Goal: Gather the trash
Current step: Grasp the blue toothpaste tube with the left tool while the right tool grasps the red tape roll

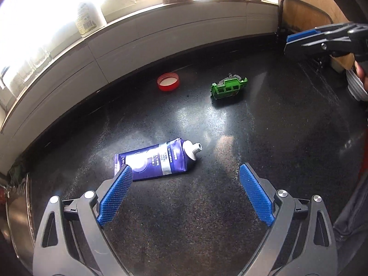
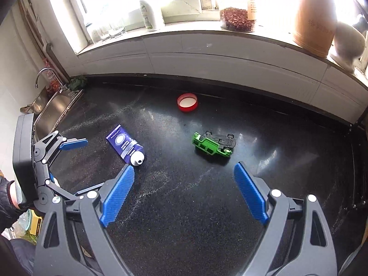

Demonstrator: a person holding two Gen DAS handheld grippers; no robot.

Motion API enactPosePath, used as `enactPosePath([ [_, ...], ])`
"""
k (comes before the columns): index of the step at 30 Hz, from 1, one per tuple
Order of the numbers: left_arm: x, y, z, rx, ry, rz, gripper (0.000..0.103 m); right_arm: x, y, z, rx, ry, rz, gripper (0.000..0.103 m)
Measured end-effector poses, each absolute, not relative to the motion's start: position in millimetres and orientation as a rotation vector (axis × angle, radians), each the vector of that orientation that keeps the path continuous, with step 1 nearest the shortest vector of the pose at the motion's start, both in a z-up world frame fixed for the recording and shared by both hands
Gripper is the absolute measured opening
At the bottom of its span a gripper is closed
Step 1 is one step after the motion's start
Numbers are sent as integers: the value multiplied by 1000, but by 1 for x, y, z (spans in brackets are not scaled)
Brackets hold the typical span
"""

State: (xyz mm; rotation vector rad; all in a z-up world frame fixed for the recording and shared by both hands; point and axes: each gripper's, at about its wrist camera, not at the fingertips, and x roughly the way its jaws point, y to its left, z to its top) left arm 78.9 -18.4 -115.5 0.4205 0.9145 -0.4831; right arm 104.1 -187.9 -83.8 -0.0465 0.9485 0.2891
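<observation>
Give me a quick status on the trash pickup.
Left claw and right claw open, empty. Toothpaste tube, red lid, green toy car on counter, untouched. Nothing blocking.

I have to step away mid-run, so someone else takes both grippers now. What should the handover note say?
Left gripper: open, empty, above the counter, next to the toothpaste tube.
Right gripper: open, empty, nearest the green toy car.
Items: the tube lies flat with no cap on its nozzle; the toy car lies tipped over mid-counter; the red lid lies open side up near the back wall.
Done: nothing picked up as far as the views show. No bin is visible.
Left: all three pieces remain on the black counter.
</observation>
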Motion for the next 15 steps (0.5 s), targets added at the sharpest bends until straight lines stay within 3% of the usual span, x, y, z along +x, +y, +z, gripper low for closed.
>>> enactPosePath([
  [15, 153, -26, -188, 756, 891, -912, 92, 215, -175, -142, -113, 1109, 357, 86],
])
